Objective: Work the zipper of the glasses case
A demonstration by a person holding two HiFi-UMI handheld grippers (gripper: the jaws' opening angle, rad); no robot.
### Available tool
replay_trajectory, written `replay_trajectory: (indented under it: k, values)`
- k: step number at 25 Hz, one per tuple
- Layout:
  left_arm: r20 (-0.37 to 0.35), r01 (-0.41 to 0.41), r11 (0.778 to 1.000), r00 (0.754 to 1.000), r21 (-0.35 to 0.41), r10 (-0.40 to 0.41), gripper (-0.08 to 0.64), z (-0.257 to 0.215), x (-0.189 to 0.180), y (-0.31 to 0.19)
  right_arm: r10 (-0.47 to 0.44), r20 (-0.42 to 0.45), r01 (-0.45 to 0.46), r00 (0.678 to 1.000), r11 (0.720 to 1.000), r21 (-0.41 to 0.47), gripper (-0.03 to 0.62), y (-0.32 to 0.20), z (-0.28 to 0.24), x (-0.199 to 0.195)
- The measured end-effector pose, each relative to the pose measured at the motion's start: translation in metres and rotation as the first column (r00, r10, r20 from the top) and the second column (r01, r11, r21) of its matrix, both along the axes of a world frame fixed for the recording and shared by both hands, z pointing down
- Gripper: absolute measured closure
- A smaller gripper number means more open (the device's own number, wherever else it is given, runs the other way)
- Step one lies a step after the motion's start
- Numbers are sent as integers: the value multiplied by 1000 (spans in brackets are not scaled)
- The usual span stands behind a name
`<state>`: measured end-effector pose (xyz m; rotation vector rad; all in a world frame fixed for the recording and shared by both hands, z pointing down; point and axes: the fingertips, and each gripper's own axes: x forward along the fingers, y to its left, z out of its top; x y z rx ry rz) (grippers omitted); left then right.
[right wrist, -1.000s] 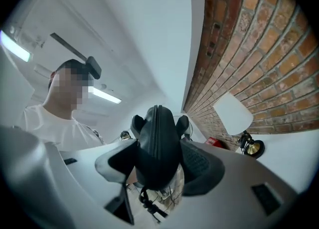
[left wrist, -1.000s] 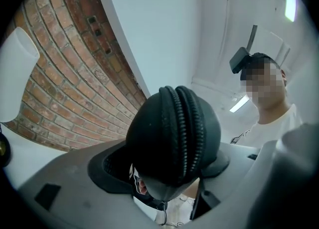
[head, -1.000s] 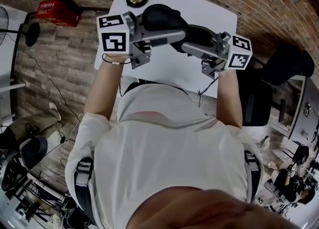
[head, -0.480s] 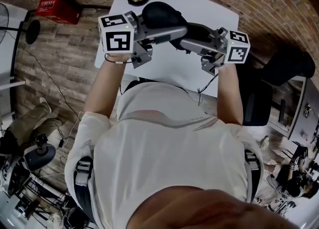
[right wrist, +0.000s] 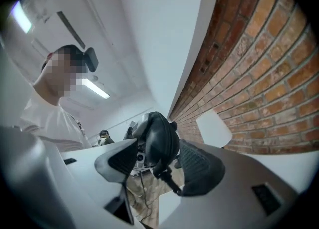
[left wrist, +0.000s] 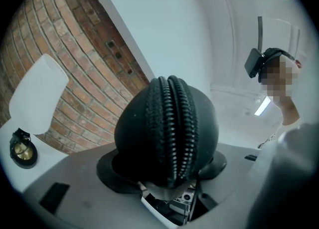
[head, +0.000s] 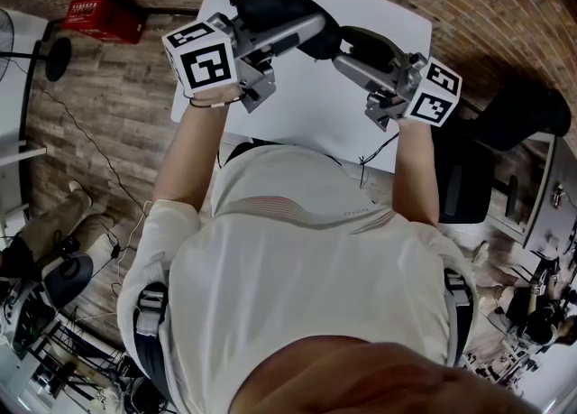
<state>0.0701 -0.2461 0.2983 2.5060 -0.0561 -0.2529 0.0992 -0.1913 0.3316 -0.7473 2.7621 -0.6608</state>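
The black glasses case (head: 275,2) hangs in the air over the white table (head: 388,15). My left gripper (head: 306,29) is shut on it; its jaws have just been closing on the case. In the left gripper view the case (left wrist: 134,133) fills the gap between the pads, its closed zipper (left wrist: 172,128) facing the camera. My right gripper (head: 350,50) stands open at the case's other end. In the right gripper view the case (right wrist: 162,140) shows between the spread pads (right wrist: 199,168), apart from both. Its zipper pull (right wrist: 168,179) dangles below, unpinched.
A small round black and gold object (left wrist: 22,148) lies on the table's far corner. A white chair back (left wrist: 37,93) stands beyond it. A red box (head: 95,15) sits on the brick floor at left, and a black chair (head: 469,178) stands at right.
My left gripper has swung away and to the left, carrying the case with it. My right gripper has turned a little, and the case's end has drawn away from it.
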Motion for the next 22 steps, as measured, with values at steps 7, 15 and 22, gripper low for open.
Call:
replay_trajectory:
  k: [7, 15, 22]
  values:
    - [-101, 176, 981, 978, -77, -184, 291, -16, -25, -35, 272, -91, -258, 958, 956, 137, 342, -5, 8, 17]
    - [-125, 245, 961, 957, -125, -260, 291, -22, -26, -44, 354, -240, -314, 904, 930, 190, 420, -3, 34, 0]
    - [-112, 256, 956, 956, -141, -272, 291, -16, -14, -43, 424, -315, -341, 849, 896, 286, 477, -20, 31, -20]
